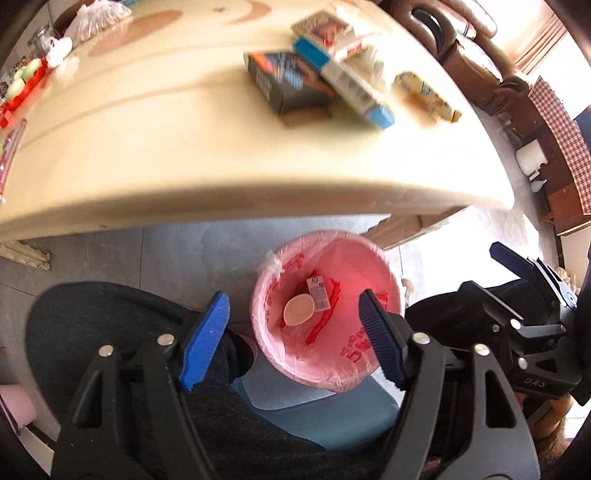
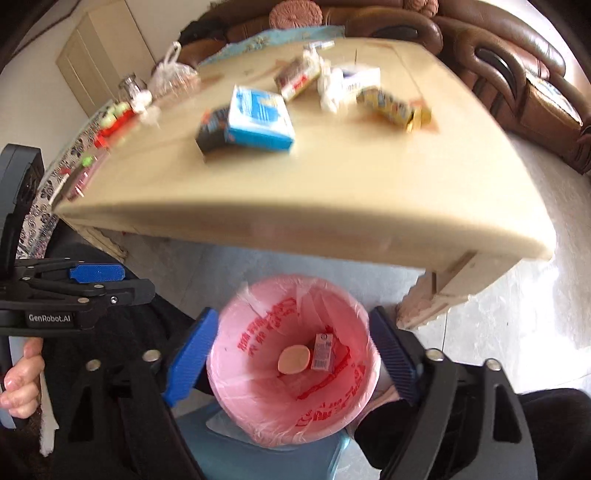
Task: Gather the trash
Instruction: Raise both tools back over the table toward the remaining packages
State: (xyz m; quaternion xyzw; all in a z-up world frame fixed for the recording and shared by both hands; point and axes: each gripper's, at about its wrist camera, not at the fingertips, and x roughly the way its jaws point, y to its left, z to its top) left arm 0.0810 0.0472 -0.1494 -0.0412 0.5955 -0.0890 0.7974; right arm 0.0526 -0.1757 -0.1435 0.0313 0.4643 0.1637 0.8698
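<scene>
A bin lined with a pink bag (image 1: 351, 354) (image 2: 258, 402) stands on the floor just in front of the cream table (image 1: 184, 166) (image 2: 332, 206). In it lie a small carton (image 1: 317, 293) (image 2: 322, 352) and a round tan lid (image 1: 298, 311) (image 2: 293, 360). My left gripper (image 1: 293, 299) hangs open over the bin, with nothing between its fingers. My right gripper (image 2: 293, 314) is open above it too and holds nothing. On the table lie a dark box (image 1: 284, 81) (image 2: 212, 129), a blue-and-white box (image 1: 351, 85) (image 2: 260, 118), a red-patterned box (image 1: 325, 29) and a yellow packet (image 1: 428, 96) (image 2: 395, 105).
A clear plastic bag (image 1: 96, 18) and red and green items (image 1: 26, 85) sit along the table's left side. A brown sofa (image 2: 517, 74) stands behind the table. The person's dark-clothed legs flank the bin, and a blue stool (image 1: 332, 417) lies under it.
</scene>
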